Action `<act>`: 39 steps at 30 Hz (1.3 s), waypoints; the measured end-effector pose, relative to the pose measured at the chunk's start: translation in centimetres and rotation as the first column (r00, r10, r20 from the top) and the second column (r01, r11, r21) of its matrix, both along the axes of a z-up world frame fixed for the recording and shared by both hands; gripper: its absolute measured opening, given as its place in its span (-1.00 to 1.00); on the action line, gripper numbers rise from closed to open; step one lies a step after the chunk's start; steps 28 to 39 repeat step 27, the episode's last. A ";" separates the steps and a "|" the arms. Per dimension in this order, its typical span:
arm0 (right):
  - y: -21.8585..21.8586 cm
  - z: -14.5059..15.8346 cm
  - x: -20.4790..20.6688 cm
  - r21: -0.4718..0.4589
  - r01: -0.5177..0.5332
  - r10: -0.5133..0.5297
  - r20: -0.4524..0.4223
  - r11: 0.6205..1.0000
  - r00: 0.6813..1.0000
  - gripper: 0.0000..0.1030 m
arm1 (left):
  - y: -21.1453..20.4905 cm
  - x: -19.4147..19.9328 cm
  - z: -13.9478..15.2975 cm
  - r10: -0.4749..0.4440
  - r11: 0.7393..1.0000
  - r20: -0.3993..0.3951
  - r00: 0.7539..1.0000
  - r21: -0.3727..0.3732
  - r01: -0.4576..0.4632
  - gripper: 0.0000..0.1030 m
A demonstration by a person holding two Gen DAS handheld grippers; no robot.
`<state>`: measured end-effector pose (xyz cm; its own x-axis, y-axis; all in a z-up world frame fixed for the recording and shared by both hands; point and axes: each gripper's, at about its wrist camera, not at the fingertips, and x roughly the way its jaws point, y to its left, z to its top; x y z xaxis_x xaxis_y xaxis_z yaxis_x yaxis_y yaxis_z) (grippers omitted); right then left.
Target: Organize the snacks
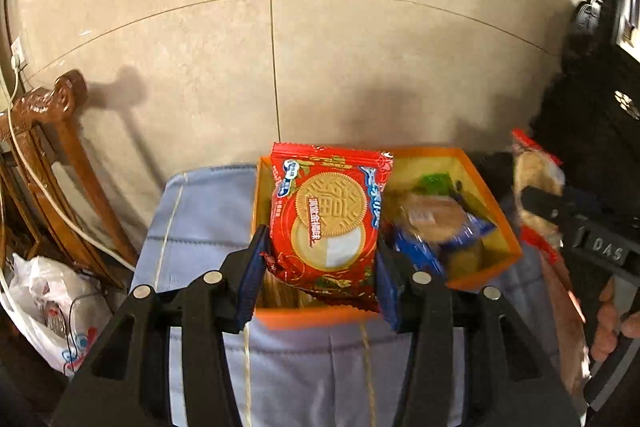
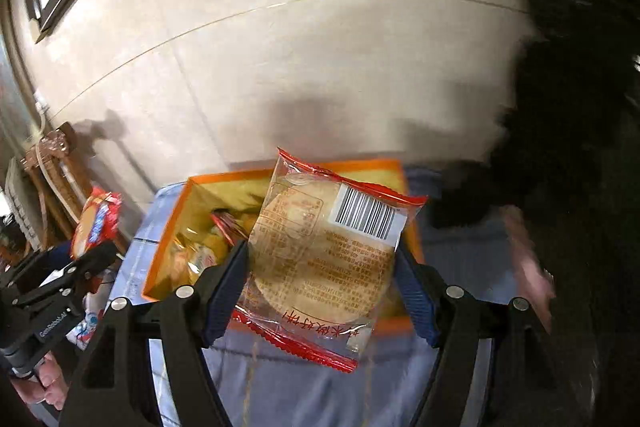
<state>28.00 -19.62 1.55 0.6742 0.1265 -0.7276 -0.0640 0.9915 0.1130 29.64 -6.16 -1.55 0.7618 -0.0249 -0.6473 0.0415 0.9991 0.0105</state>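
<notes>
Beige tiled floor behind, blue cloth (image 1: pixel 200 219) under an orange box (image 1: pixel 484 187). Left tool (image 1: pixel 320 259) clamped on a red biscuit pack (image 1: pixel 328 219), held upright over the box's near-left corner. Right tool (image 2: pixel 320 279) clamped on a clear cracker pack (image 2: pixel 328 251), long axis tilted, directly above the box (image 2: pixel 180 227). Both equally near; probably straight down next.

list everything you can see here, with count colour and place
red biscuit packet: 1, red with tan biscuit picture, held over orange box
clear rice cracker packet: 1, clear with red edges, held over box
orange open-top box: 1, orange, yellow inside, on blue cloth, holds several wrapped snacks
blue cloth: 1, light blue, under box
wooden chair: 1, brown, left
white plastic bag: 1, floor left
left gripper: shut on biscuit packet
right gripper: shut on cracker packet
</notes>
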 end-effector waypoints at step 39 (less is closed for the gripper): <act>-0.3 -1.4 -1.1 -0.144 0.131 -0.128 0.030 0.981 0.991 0.93 | -1.2 0.9 -0.5 0.007 1.000 -0.015 1.000 -0.002 -0.007 0.92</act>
